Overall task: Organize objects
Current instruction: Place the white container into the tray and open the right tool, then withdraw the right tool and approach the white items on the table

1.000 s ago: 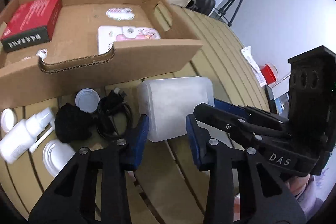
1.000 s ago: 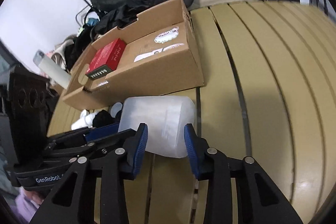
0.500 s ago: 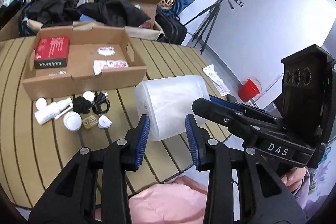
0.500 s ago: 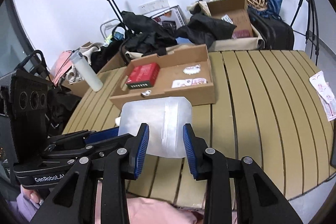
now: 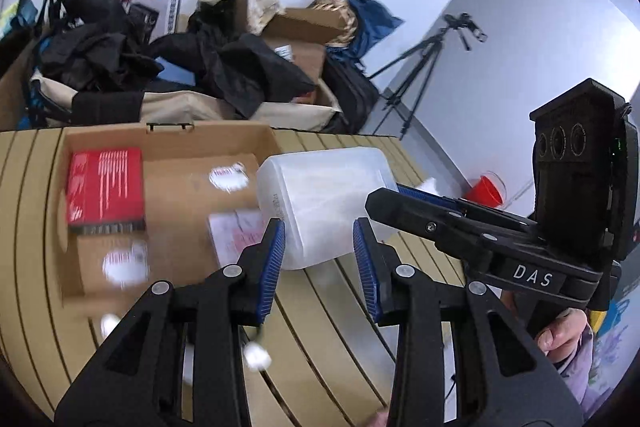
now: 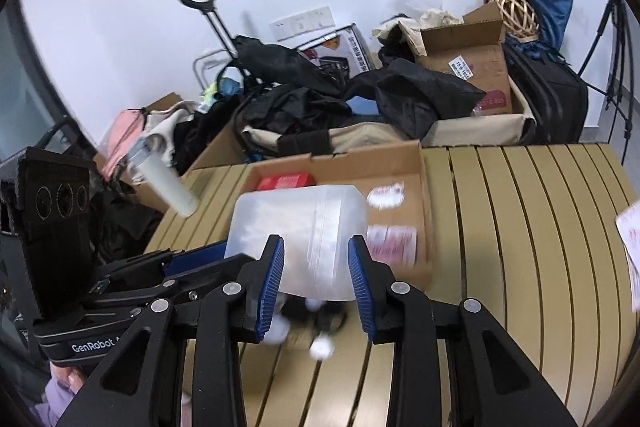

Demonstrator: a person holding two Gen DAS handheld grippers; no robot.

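A translucent white plastic container [image 5: 324, 203] hangs in the air over the near right part of an open cardboard box [image 5: 180, 183]. My left gripper [image 5: 319, 259] and my right gripper [image 6: 316, 267] both clamp it, one from each side. It also shows in the right wrist view [image 6: 304, 235]. The box holds a red carton [image 5: 105, 191], a pink-and-white packet [image 5: 236, 235] and white stickers. It shows in the right wrist view too [image 6: 400, 183].
Small white caps and bottles [image 6: 320, 347] and a black item lie on the slatted table [image 6: 520, 247] in front of the box. Bags, black clothes and cardboard boxes [image 6: 468, 67] pile behind the table. A tripod [image 5: 424, 67] and a red cup [image 5: 486, 191] are on the floor to the right.
Both grippers have lifted the container off the table and carried it up and forward, over the cardboard box. The small items now lie below it.
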